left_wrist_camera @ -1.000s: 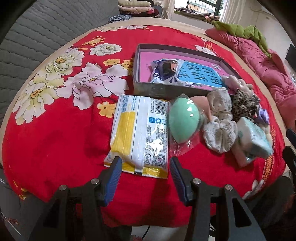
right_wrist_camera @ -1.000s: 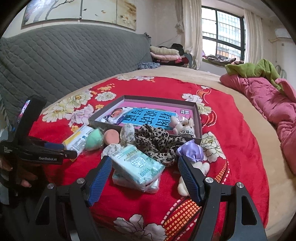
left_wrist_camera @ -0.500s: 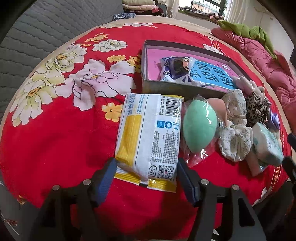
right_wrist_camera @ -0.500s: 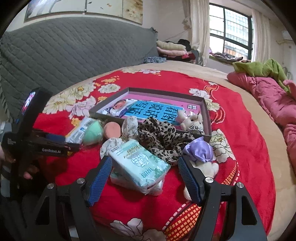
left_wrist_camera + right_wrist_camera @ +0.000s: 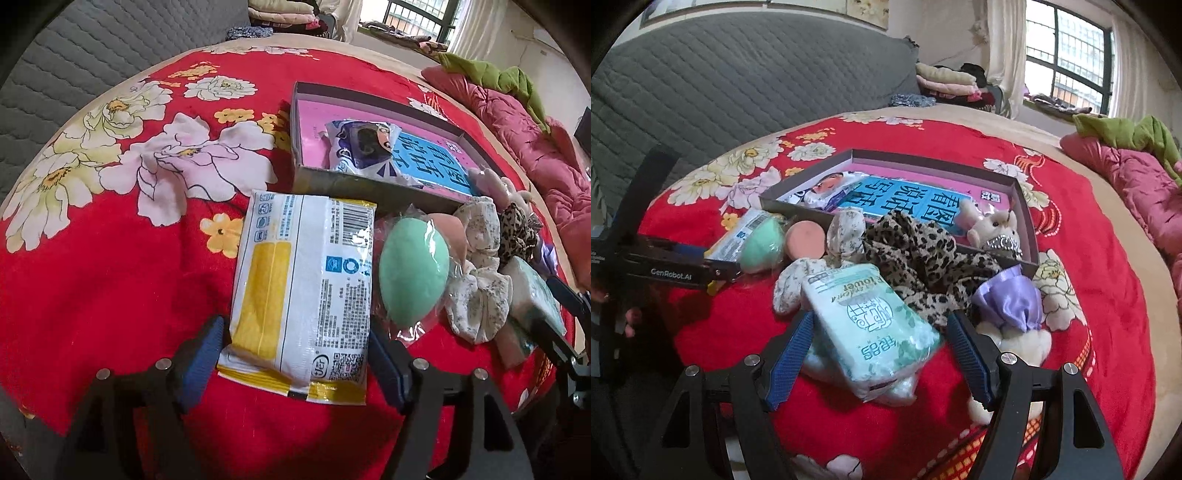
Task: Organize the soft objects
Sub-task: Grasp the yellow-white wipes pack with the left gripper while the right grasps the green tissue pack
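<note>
Down on a bed under a red floral bedspread (image 5: 110,277): soft things heaped beside a shallow grey box (image 5: 369,184) with a pink lining. Inside the box, a blue-and-white packet (image 5: 364,147) lying on a blue printed sheet, plus a small plush rabbit (image 5: 993,229) leaning over the near wall.

Left gripper (image 5: 295,354) spread wide, jaws just been opening, straddling the near end of a yellow-and-white wipes pack (image 5: 303,288); blue pads just beside the pack's edges, not pressing, pack flat on the bedspread. Right next to it, a green egg-shaped sponge (image 5: 413,273) in clear wrap, touching a peach sponge (image 5: 805,240).

Right gripper (image 5: 879,354) likewise released, jaws standing apart on either side of a mint-green tissue pack (image 5: 871,325), with a gap at each pad. Tissue pack tilted, resting on another pale pack underneath and against a white floral scrunchie (image 5: 798,280). Behind it, a leopard-print scrunchie (image 5: 923,254) draped against the box wall; to the right, a plush toy in a lilac satin dress (image 5: 1012,299).

At the left edge of the right wrist view, fingers of a hand (image 5: 628,317) wrapped on the left gripper's handle.
</note>
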`<state>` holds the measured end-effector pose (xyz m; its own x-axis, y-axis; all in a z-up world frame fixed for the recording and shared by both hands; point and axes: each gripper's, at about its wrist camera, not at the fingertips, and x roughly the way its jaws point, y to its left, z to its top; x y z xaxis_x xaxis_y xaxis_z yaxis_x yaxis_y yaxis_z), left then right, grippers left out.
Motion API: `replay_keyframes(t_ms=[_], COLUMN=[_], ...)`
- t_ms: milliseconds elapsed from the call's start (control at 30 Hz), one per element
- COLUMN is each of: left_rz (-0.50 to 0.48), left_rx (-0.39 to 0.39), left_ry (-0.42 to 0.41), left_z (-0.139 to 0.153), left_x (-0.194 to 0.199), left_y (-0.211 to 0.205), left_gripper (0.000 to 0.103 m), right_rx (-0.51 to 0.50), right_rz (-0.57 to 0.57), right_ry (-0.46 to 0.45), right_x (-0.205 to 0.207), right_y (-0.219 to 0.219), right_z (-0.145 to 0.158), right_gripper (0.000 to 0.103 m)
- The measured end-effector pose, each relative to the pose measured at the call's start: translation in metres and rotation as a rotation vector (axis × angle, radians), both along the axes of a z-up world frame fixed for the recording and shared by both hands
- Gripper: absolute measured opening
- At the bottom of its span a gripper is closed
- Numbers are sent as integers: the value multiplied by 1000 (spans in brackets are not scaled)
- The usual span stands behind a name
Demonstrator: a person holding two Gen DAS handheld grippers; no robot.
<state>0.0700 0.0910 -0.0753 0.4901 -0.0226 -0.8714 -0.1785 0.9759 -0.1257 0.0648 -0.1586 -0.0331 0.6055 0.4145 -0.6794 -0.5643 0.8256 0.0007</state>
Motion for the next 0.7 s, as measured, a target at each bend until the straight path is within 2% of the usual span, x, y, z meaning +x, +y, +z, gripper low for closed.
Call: replay_keyframes(t_ms=[133,167,267,467,700], left_rz=[1,1,4,20,26], left_rx=[0,1,2,-11,-18], left_ry=[-11,-13,-17,-28,-35], left_z=[-1,-1,0,1,7], left_x=[2,3,4,5,-1], left_y=[0,0,1,6,10], left_gripper=[74,74,74,69,66], right_rx=[-6,-4,-18,-7,-1], right_rz=[7,13,33,44,42], right_ry=[-20,-23,-36,-21,17], right_x=[2,2,-1,-1,2], right_y=[2,2,4,1,-3], right_z=[-1,-1,-1,-2,-5], right_gripper=[75,68,58,54,57])
